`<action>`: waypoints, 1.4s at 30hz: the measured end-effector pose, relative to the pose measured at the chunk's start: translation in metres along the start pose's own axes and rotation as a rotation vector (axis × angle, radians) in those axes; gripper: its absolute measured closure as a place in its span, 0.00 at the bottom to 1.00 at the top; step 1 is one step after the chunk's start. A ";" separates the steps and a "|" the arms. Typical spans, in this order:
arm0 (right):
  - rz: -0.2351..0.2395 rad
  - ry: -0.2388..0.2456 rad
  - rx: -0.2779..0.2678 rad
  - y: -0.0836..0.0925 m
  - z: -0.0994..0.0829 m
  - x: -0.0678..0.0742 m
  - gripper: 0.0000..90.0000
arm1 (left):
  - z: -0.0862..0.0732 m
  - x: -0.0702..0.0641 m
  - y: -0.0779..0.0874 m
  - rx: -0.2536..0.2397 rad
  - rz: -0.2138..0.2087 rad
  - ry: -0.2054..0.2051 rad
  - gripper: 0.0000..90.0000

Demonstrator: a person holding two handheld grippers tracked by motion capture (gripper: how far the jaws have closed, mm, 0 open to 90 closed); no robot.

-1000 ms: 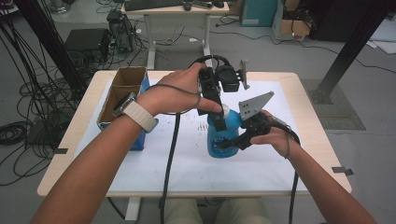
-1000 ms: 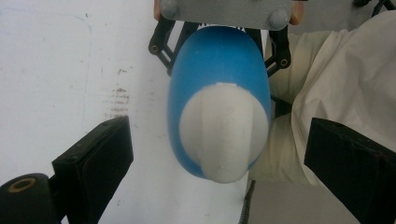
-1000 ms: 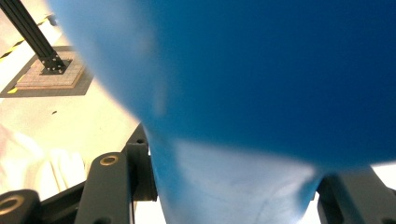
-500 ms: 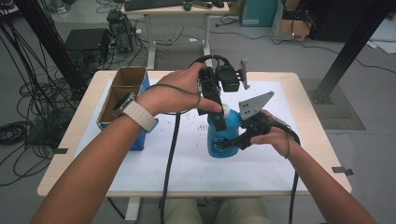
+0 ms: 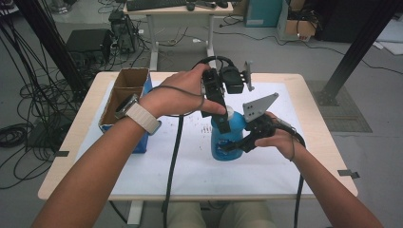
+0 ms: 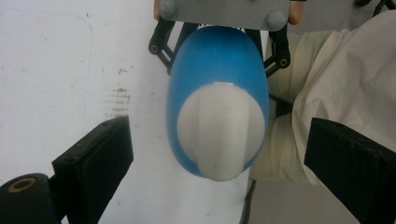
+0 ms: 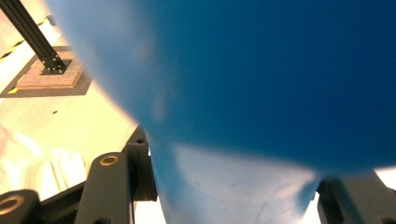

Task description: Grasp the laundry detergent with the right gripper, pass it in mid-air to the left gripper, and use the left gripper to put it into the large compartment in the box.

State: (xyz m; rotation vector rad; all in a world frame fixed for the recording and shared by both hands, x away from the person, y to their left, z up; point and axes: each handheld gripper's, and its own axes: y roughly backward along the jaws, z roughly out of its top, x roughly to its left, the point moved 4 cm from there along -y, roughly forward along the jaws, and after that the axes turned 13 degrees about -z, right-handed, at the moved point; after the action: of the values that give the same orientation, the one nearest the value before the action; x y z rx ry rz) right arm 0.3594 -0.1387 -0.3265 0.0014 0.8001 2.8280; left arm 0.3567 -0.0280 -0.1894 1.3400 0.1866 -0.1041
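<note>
— On the white sheet near the middle of the table (image 5: pixel 309 90), where did you have the bottle?

— The blue bottle (image 5: pixel 223 142) stood upright there, well apart from the cardboard box (image 5: pixel 124 92) at the left edge. My right gripper (image 5: pixel 236 145) pinched its lower body from the side; in the right gripper view the blue wall (image 7: pixel 261 84) sat pressed between both jaws.

— And the left?

— The left gripper (image 5: pixel 219 111) hung over the white cap (image 6: pixel 218 130), pointing down. In the left gripper view its jaws were spread wide on either side of the cap, touching nothing.

— What worried you from there?

— Two things, I judged. If I brought the left jaws in off-centre, one pad would meet the cap first and push the bottle sideways against the right grip, tilting it. And the cap looked smooth and rounded, so a shallow bite could slide off it. A hard squeeze from the right might also dent the plastic.
</note>
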 end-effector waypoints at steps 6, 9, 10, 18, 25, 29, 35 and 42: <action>-0.002 -0.002 0.000 0.000 0.000 0.000 0.47 | 0.000 0.000 0.000 0.000 0.001 -0.001 0.09; 0.000 -0.002 0.001 0.000 0.000 -0.001 0.47 | 0.000 0.000 0.000 0.000 0.001 0.000 0.09; 0.000 -0.002 0.001 0.000 -0.001 -0.001 0.47 | 0.000 0.000 0.000 -0.002 0.002 0.000 0.09; 0.001 -0.003 0.003 0.000 -0.001 -0.001 0.47 | 0.000 0.000 0.000 -0.001 -0.001 0.001 0.09; -0.002 -0.005 0.002 0.000 -0.001 -0.001 0.47 | 0.000 0.000 0.000 0.000 0.001 -0.001 0.09; -0.001 -0.007 0.002 0.000 -0.001 -0.001 0.47 | 0.000 0.001 0.000 -0.008 0.001 0.003 0.09; 0.001 -0.007 0.003 0.000 -0.001 -0.001 0.47 | 0.000 0.001 0.000 -0.009 -0.001 0.001 0.09; 0.002 -0.007 0.003 0.000 -0.001 -0.001 0.47 | 0.001 0.001 -0.001 -0.009 -0.002 -0.003 0.09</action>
State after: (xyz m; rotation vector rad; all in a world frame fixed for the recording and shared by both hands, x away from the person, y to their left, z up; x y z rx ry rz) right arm 0.3600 -0.1391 -0.3277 0.0131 0.8038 2.8268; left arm 0.3572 -0.0289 -0.1898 1.3309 0.1856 -0.1063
